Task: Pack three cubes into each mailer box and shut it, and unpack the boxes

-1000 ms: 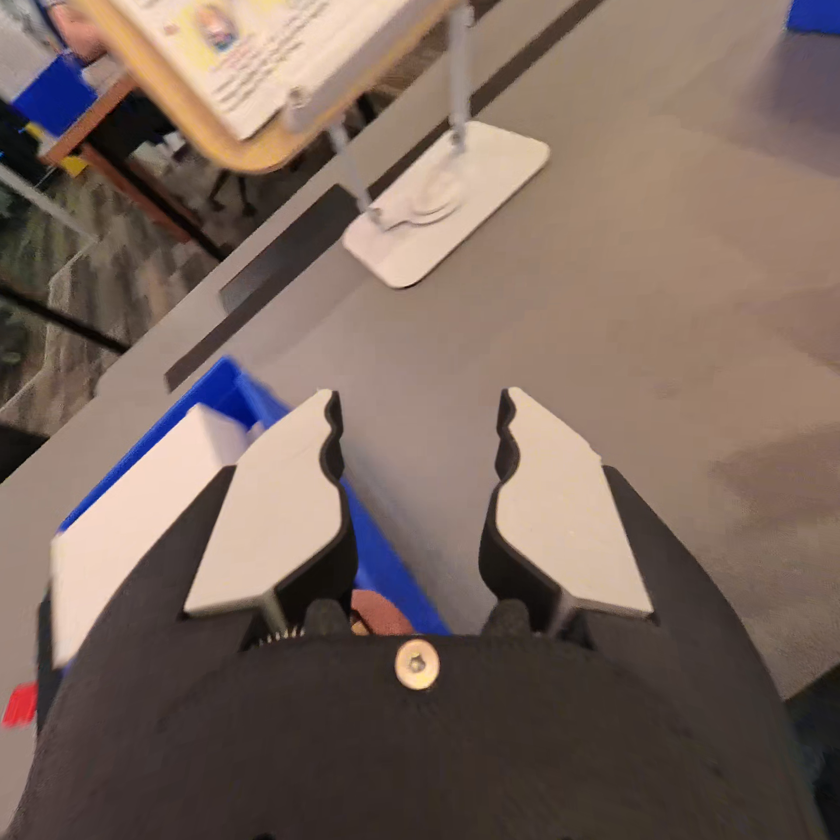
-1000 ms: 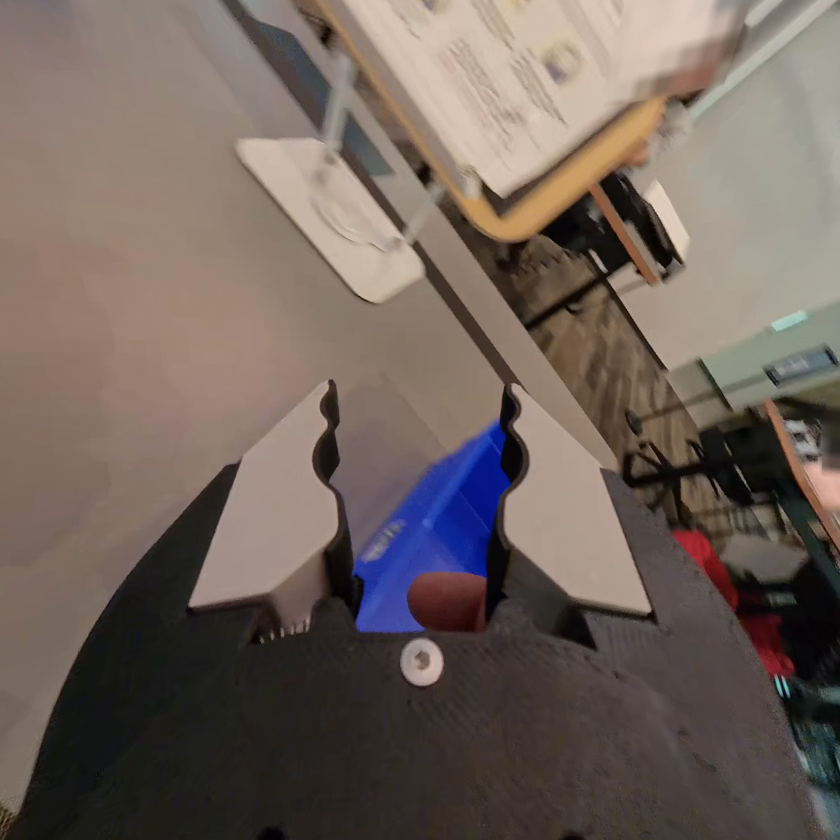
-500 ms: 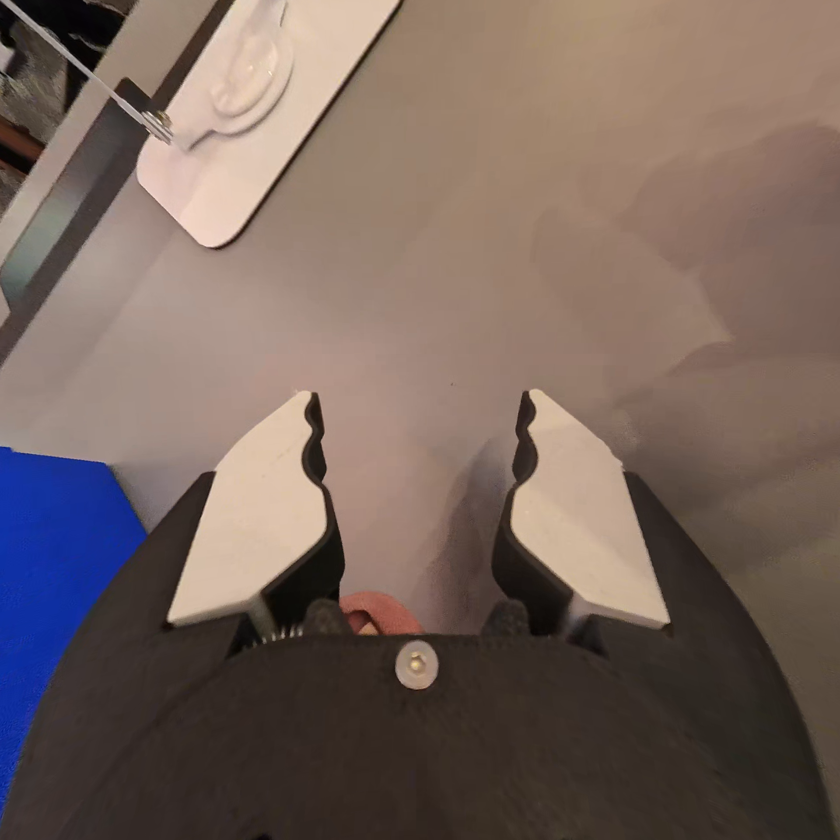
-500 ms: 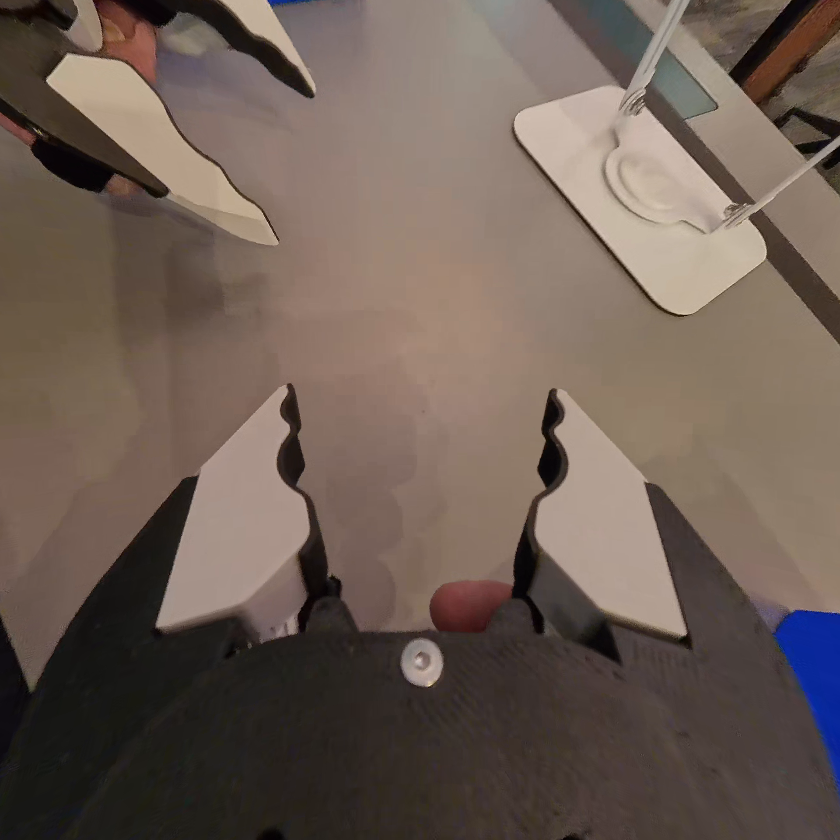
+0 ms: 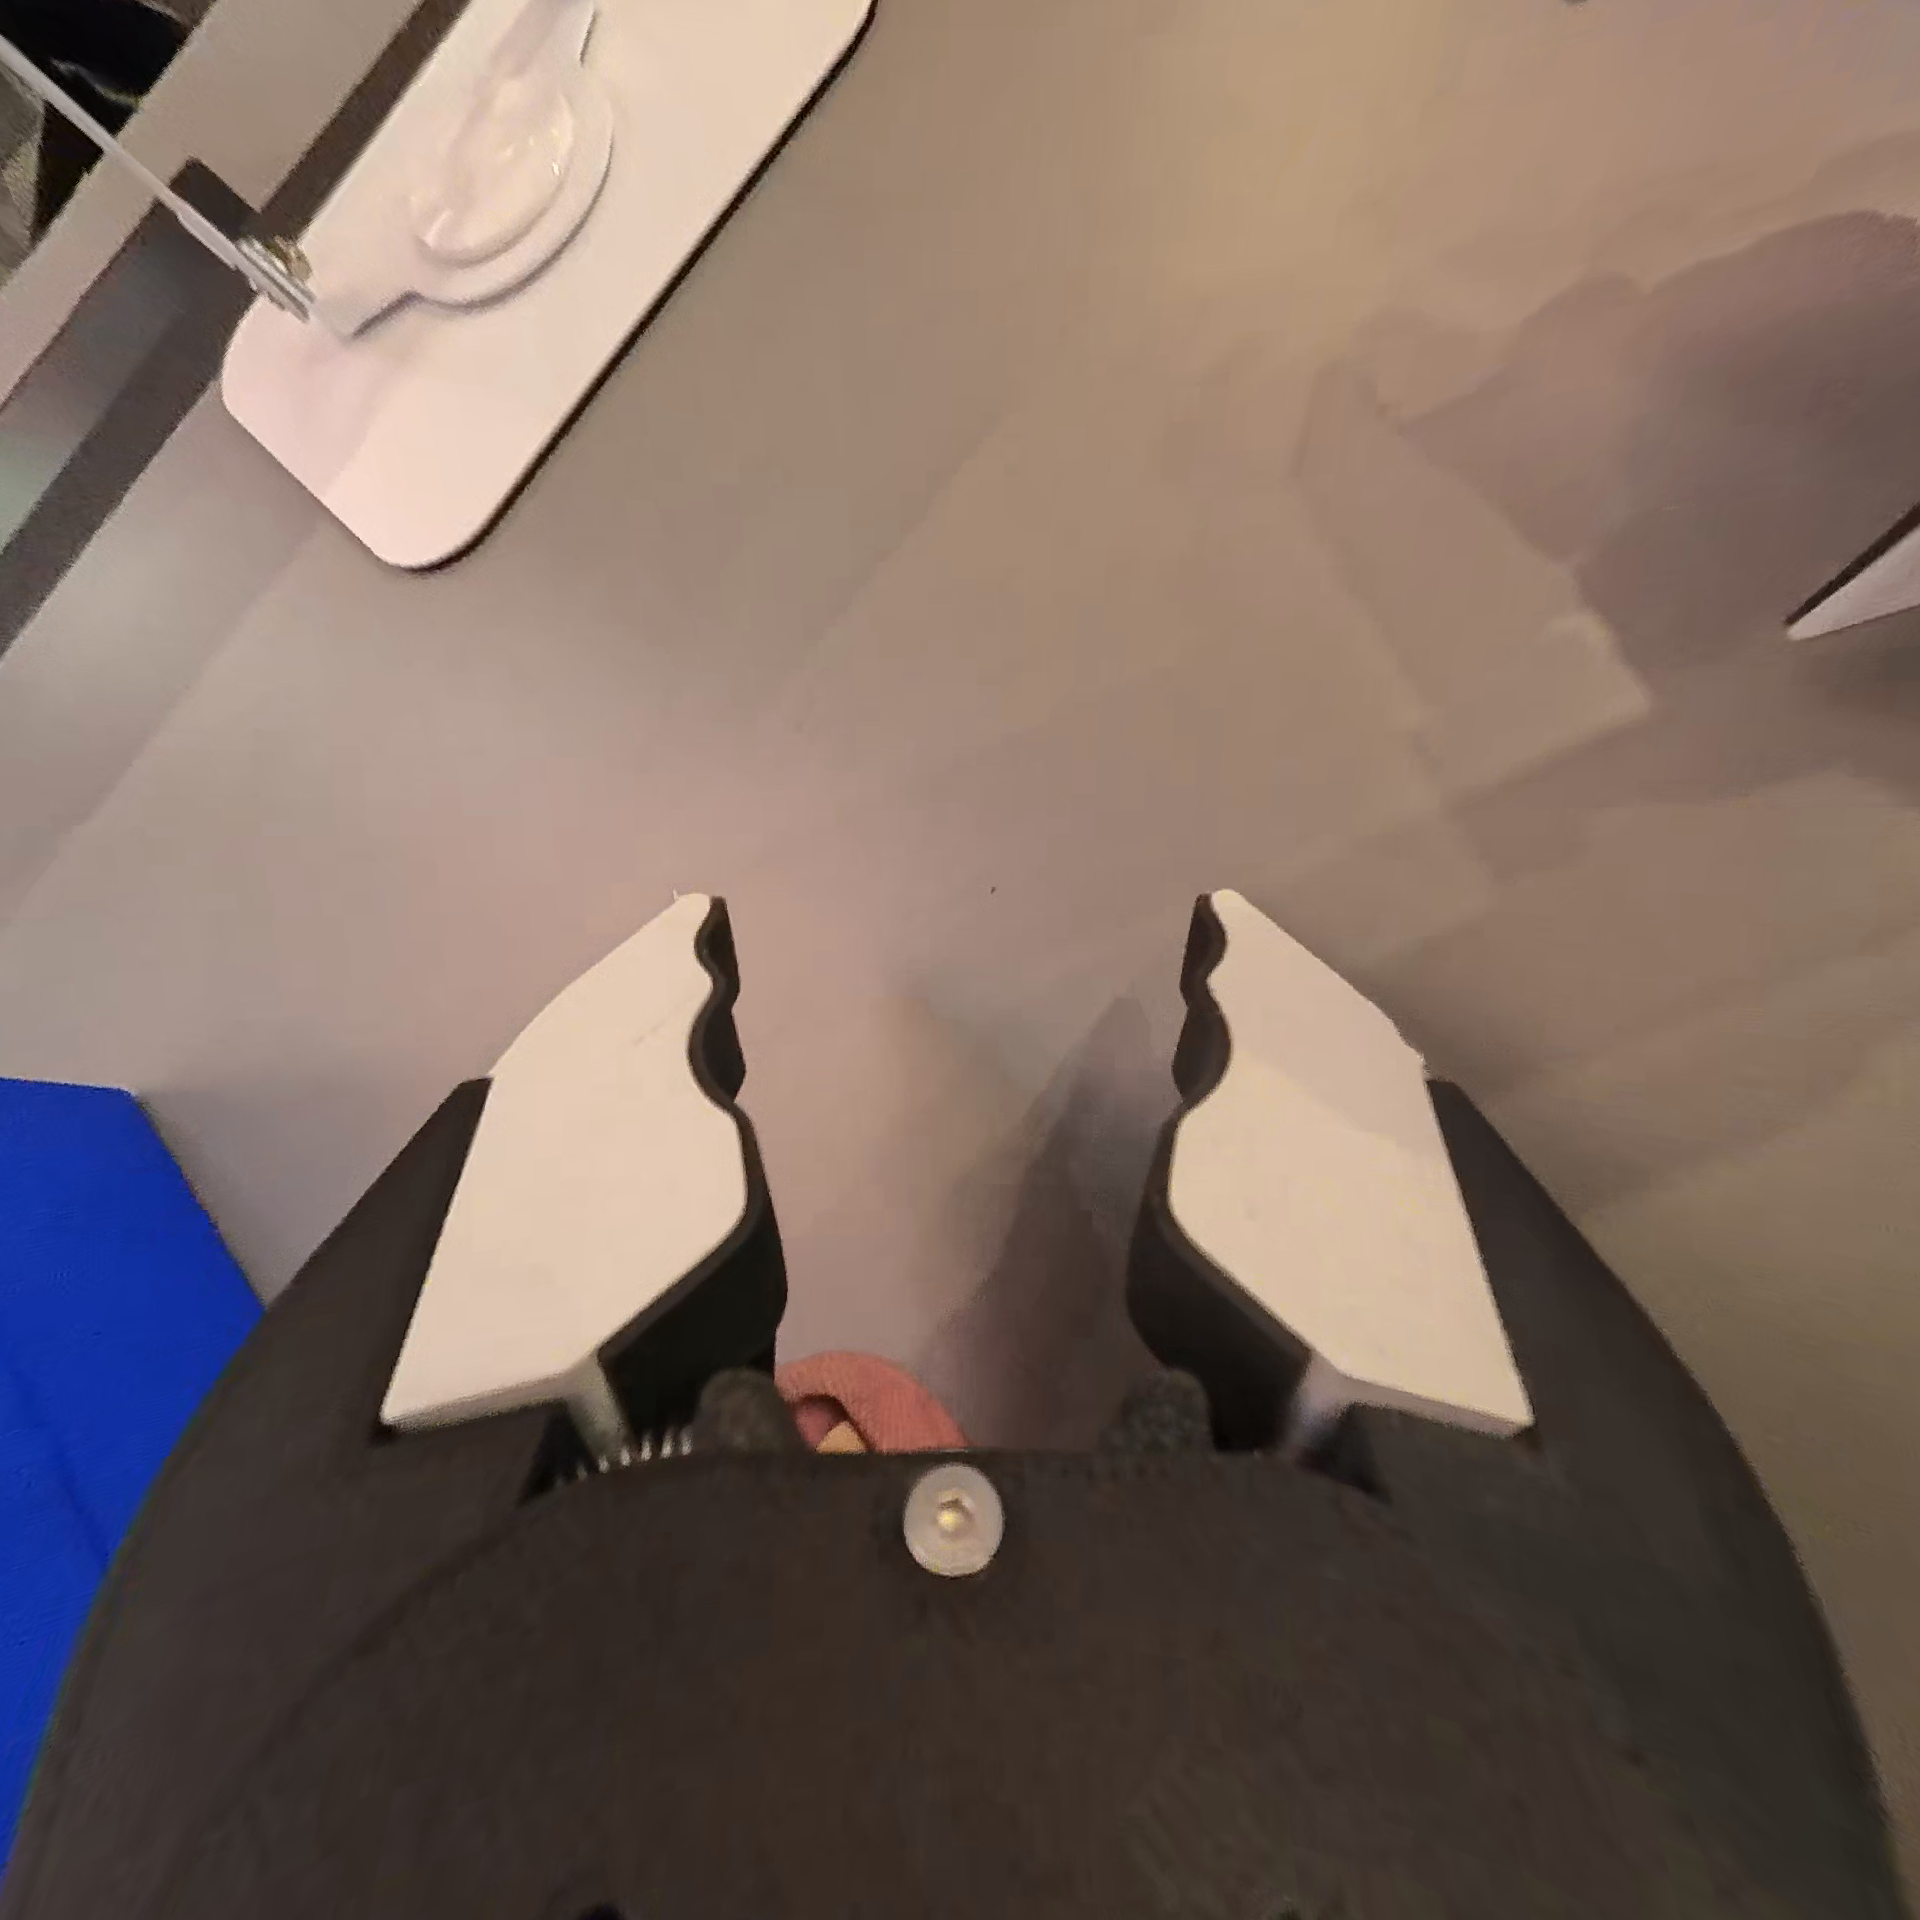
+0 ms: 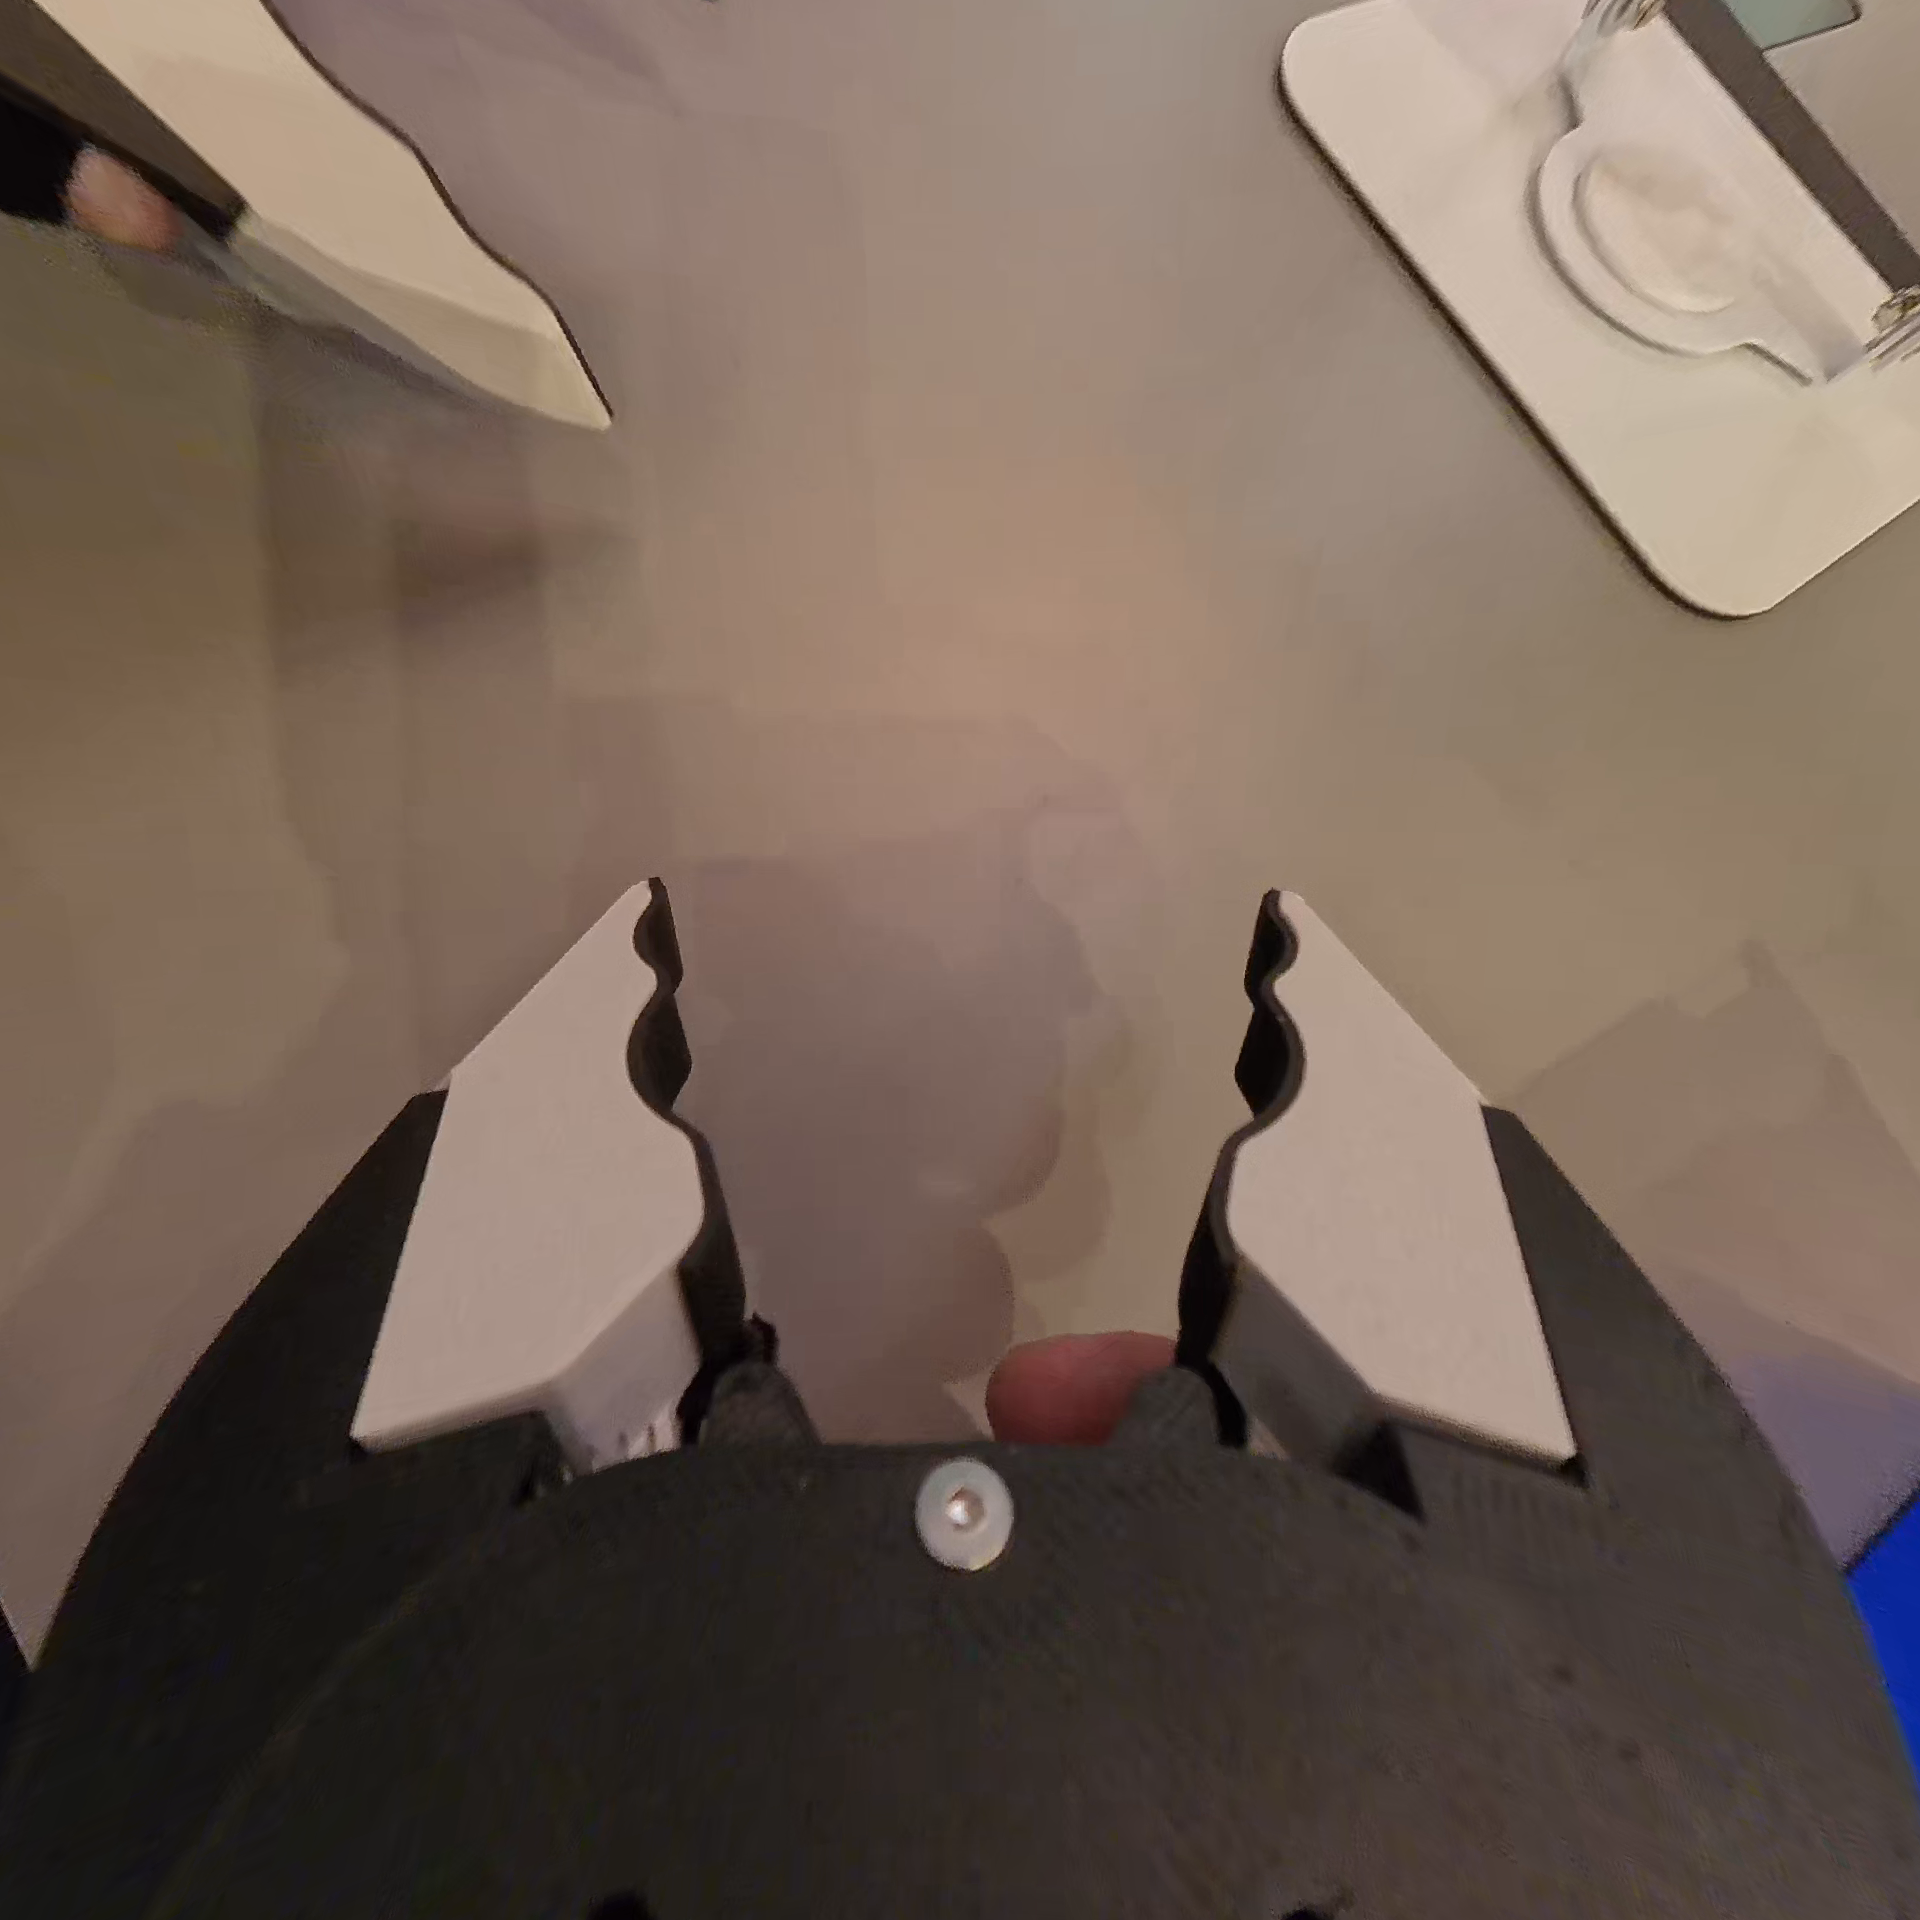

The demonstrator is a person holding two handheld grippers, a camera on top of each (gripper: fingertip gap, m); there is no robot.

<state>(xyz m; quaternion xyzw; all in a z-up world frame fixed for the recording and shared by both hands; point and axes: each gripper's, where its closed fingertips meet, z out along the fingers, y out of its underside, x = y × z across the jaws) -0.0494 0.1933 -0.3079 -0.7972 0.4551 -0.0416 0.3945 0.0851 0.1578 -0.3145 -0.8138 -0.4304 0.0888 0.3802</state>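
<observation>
stand base (image 5: 540, 260) lower than before, both claws agape

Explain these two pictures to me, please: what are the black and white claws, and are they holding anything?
Each picture comes from a small camera fixed on a hand-held claw, looking forward along its two white fingers. No robot arm is involved: a person holds one claw in each hand. One view belongs to the left gripper, the other to the right gripper. Both stand open and hold nothing. Below them lies a bare grey table. On it rests the flat white base of a stand, with thin metal rods rising from it. A blue bin shows at the left view's edge. No boxes or cubes are in sight now. In the right view's upper left corner you can see the other claw.
</observation>
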